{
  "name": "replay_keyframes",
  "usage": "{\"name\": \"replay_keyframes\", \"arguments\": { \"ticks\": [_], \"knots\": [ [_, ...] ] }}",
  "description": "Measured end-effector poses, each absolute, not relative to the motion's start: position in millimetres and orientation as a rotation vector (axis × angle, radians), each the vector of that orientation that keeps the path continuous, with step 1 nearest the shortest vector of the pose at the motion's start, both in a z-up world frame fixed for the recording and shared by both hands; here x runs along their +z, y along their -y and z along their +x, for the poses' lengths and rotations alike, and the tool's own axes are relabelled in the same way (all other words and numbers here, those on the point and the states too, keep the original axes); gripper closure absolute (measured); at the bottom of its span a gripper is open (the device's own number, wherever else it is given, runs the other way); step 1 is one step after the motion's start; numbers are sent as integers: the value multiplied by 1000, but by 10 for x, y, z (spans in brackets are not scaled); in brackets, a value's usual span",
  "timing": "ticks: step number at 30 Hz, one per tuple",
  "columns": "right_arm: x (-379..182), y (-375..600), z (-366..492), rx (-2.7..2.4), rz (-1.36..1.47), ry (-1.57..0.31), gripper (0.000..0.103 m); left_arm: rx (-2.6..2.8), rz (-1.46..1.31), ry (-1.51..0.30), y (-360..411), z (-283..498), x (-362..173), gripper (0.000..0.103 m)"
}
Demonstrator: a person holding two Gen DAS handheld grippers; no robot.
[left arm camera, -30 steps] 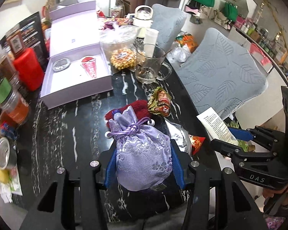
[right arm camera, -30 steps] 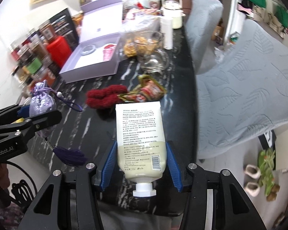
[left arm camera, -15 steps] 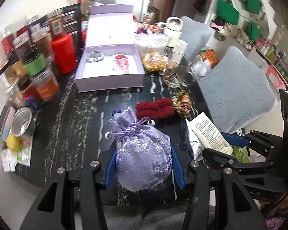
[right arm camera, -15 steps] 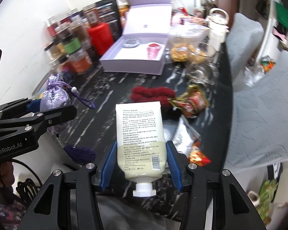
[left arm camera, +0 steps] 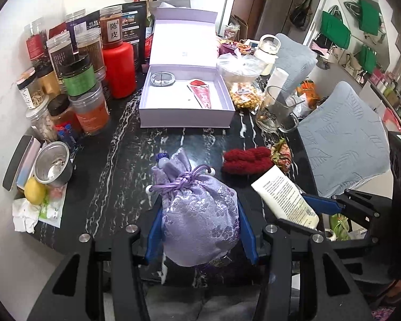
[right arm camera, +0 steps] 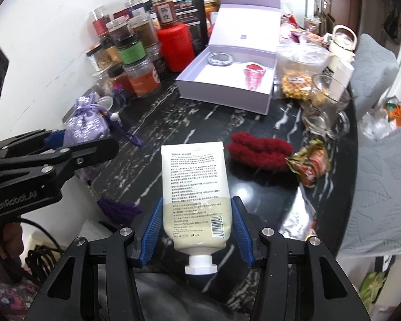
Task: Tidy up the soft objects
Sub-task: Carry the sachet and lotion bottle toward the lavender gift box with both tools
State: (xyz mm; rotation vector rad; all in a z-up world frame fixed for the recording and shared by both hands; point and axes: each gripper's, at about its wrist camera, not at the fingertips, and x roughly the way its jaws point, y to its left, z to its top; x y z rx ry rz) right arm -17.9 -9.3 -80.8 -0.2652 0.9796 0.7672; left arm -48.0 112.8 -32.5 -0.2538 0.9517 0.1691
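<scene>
Two grips: both full.
Left gripper (left arm camera: 200, 227): I clamp the lilac pouch (left arm camera: 200, 214).
Right gripper (right arm camera: 196, 227): I pinch the cream tube (right arm camera: 195, 190).
Desk (left arm camera: 120, 165) middle: red knit bundle (left arm camera: 246, 159).

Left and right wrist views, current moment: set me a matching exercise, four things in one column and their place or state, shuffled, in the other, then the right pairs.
Things
1. lilac pouch
2. cream tube
3. red knitted piece
4. pink cone packet

Places or states
A. lying in the open lilac box
B. clamped in the left gripper
C. lying free on the black marble table
D. clamped in the right gripper, cap toward the camera

Pairs: 1-B, 2-D, 3-C, 4-A
</scene>
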Motion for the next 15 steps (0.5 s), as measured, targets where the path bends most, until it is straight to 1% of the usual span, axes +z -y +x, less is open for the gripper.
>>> {"name": "replay_keyframes", "arguments": {
  "ticks": [15],
  "knots": [
    [-757, -409, 217, 702, -206, -1021, 53, 97, -225, -998, -1703, 3, -371, 54]
  ]
}}
